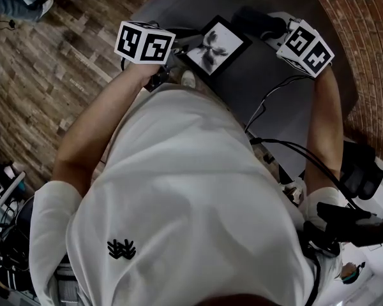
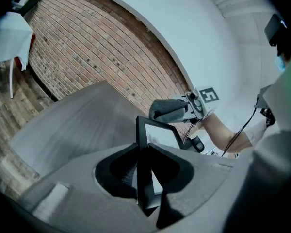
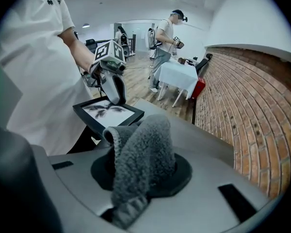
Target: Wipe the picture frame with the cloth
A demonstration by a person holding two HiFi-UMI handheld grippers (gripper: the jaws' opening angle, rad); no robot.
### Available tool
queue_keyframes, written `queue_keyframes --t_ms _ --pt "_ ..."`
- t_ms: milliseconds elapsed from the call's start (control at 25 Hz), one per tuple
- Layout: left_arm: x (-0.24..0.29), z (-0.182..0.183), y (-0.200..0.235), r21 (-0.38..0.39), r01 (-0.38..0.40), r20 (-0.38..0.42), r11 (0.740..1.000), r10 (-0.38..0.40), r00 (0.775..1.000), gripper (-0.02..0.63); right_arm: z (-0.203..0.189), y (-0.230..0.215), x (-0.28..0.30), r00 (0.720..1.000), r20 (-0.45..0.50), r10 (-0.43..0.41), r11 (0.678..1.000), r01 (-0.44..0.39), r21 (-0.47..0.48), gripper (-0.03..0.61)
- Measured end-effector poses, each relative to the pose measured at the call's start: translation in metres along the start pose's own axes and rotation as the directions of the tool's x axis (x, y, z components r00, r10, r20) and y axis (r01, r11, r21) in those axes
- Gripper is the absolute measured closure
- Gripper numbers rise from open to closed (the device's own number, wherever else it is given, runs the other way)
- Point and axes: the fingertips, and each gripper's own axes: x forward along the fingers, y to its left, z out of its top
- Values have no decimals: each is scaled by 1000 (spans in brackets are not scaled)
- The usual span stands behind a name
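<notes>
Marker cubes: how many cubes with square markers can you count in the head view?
2. One cube is at upper left, just left of the picture frame; the other cube is at upper right, right of the frame. None appears hidden.

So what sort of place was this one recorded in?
Probably a big indoor hall or studio used for recording sessions, not a home: a curved brick wall, a wood plank floor, a white-clothed table, and a second person wearing a head-mounted device.
</notes>
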Motion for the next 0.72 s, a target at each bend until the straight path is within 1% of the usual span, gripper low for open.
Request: queue_keyframes --t_ms 320,720 --pt "11 5 11 -8 -19 -14 1000 19 1000 537 -27 3 -16 999 15 -35 998 34 53 489" --pt "34 17 12 -20 -14 -27 1000 13 1000 537 -66 -1 -40 995 4 -98 989 96 114 489"
